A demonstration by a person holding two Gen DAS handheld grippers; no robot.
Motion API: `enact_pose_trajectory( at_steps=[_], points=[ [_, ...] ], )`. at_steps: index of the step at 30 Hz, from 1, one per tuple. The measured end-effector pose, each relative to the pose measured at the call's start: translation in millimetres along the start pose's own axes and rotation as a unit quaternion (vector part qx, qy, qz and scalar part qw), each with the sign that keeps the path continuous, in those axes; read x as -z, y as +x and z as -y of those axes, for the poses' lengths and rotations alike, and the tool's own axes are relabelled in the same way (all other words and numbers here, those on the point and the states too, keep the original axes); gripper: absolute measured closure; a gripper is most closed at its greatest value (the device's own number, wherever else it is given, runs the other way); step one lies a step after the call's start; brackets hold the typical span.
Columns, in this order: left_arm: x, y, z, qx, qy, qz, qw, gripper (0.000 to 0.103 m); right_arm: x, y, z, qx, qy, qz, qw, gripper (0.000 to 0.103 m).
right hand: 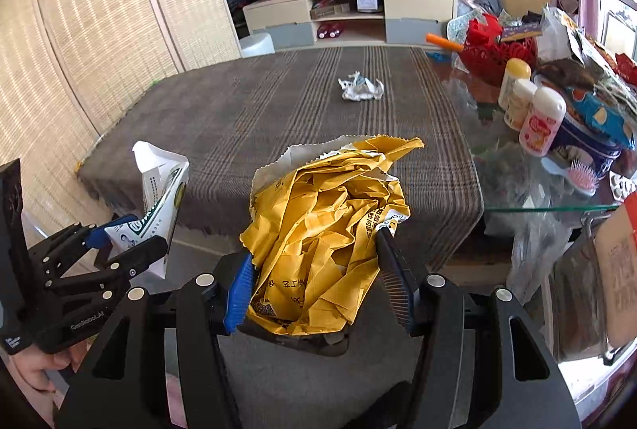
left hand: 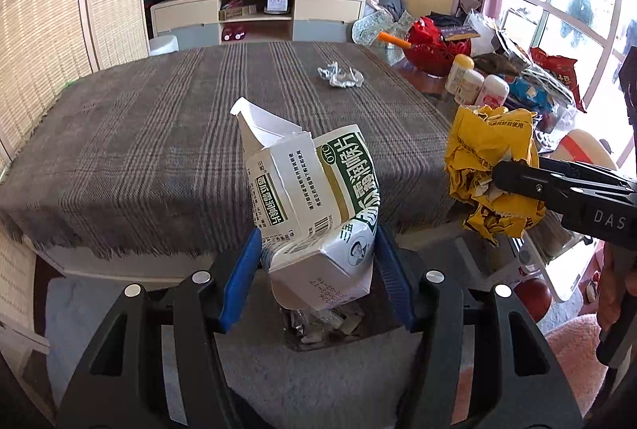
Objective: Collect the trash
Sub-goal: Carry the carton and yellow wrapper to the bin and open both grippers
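Observation:
My left gripper (left hand: 316,253) is shut on a torn white and green medicine box (left hand: 314,198) and holds it off the table's front edge, above a dark trash bin (left hand: 322,325) with scraps inside. My right gripper (right hand: 314,265) is shut on a crumpled yellow wrapper (right hand: 326,230), also off the front edge, above a dark bin rim (right hand: 302,343). The wrapper (left hand: 489,166) and right gripper show at the right of the left wrist view. The box (right hand: 159,198) and left gripper show at the left of the right wrist view. A crumpled silver-white wrapper (left hand: 340,74) (right hand: 360,86) lies on the striped brown tablecloth (left hand: 179,142).
A glass table part at the right carries a red basket (right hand: 493,50), three small bottles (right hand: 529,110), snack bags and a pink hairbrush (right hand: 581,180). A TV stand (left hand: 258,14) and TV stand behind. Woven screens line the left. A pink rug (left hand: 577,349) lies on the floor.

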State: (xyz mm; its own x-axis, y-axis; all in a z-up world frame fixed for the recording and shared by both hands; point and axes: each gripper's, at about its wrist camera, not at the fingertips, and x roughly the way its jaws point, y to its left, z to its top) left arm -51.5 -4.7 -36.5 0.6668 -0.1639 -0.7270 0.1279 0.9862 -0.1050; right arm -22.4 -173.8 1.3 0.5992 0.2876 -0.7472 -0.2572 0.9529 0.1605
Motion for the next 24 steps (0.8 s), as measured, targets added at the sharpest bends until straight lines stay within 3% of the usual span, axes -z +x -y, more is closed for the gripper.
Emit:
enact_pose_trajectory(
  at_steps=[9,17,24],
  points=[
    [65,74,-8,0.029,-0.028,-0.08,0.996,0.048,59,75,10,-0.018,0.04,-0.08,0.996,0.045],
    [92,133,-8,0.024,-0.017,-0.139,0.9899,0.048,93,136,17,-0.007,0.059,-0.128,0.99,0.044],
    [98,169,-8,0.022,-0.016,-0.177,0.9839,0.048,98,169,22,-0.008,0.069,-0.158,0.985,0.044]
  ],
)
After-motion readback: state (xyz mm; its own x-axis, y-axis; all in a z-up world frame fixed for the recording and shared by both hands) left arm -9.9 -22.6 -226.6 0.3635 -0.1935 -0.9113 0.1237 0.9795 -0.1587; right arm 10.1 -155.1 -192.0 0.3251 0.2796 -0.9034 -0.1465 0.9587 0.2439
